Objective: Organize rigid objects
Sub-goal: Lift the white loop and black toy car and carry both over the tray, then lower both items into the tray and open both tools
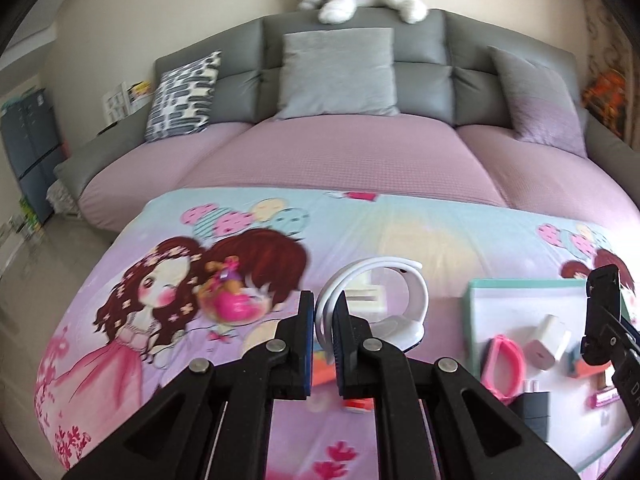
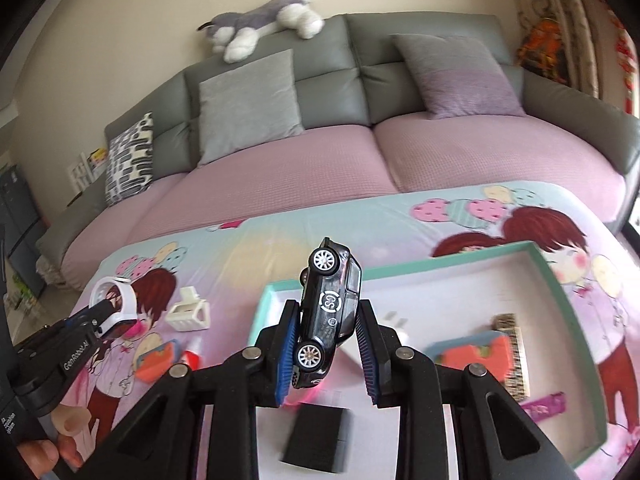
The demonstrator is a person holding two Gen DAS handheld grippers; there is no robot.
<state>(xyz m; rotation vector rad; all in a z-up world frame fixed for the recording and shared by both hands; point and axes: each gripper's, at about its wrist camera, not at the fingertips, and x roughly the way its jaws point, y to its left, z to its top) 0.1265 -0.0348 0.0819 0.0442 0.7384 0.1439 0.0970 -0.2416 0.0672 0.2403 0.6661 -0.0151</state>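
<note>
My left gripper [image 1: 323, 312] is shut on a white curved ring-shaped stand [image 1: 376, 300] and holds it above the cartoon-print cloth; it shows too in the right wrist view [image 2: 116, 308]. My right gripper [image 2: 326, 344] holds a black toy car [image 2: 328, 312] on end above the teal-rimmed white tray [image 2: 560, 280]. The car touches the left pad; a gap shows at the right pad. The car also shows in the left wrist view [image 1: 600, 316]. The tray [image 1: 476, 292] holds a pink oval piece [image 1: 502, 364], a white charger [image 1: 546, 340] and a black block [image 2: 320, 440].
On the cloth lie a pink doll toy [image 1: 232, 300], a white hair clip [image 2: 188, 310] and an orange-and-blue block [image 2: 156, 360]. An orange block [image 2: 476, 356], a brush [image 2: 512, 352] and a purple strip [image 2: 544, 404] lie in the tray. A grey-and-pink sofa [image 1: 340, 152] stands behind.
</note>
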